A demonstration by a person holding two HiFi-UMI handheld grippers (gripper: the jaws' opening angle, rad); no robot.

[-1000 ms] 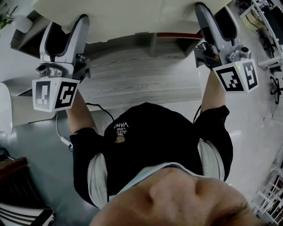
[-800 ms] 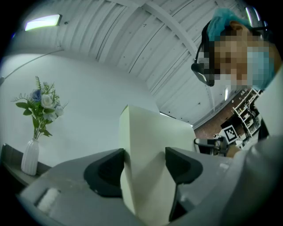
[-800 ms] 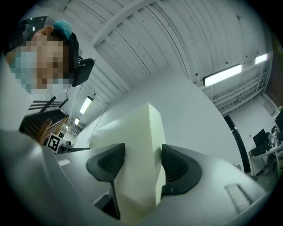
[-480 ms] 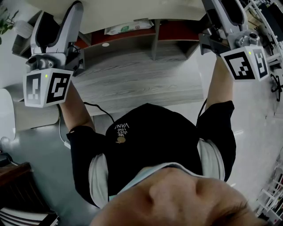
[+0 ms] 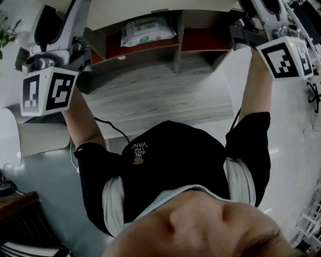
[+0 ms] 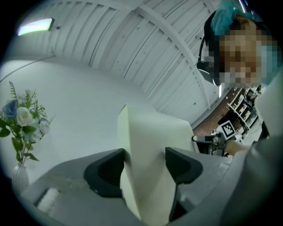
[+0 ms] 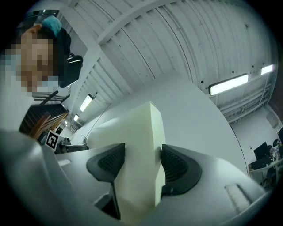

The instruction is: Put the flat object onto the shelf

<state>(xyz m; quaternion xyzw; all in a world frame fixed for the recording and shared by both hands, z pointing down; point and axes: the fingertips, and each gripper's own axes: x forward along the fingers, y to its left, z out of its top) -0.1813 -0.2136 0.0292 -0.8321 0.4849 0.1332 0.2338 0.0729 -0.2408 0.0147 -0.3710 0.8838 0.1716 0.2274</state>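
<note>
The flat object (image 6: 154, 132) is a thick cream-coloured panel that I hold up high between both grippers. My left gripper (image 6: 143, 165) is shut on one end of it, its dark pads (image 6: 106, 170) pressing on both faces. On the other end (image 7: 132, 128) my right gripper (image 7: 141, 165) is shut the same way. In the head view only a cream strip of the panel (image 5: 150, 4) shows along the top edge, with the left gripper's marker cube (image 5: 47, 90) and the right one (image 5: 288, 57) below it. The wooden shelf (image 5: 160, 95) stands below and ahead.
The shelf has open compartments with red-brown floors; a pack of wipes (image 5: 149, 31) lies in the left one. A vase of flowers (image 6: 22, 119) shows at the left in the left gripper view. A black cable (image 5: 113, 128) runs by my left arm.
Both grippers have moved up and away with the panel. It covers less of the shelf, so the compartments and the wipes pack have come into view.
</note>
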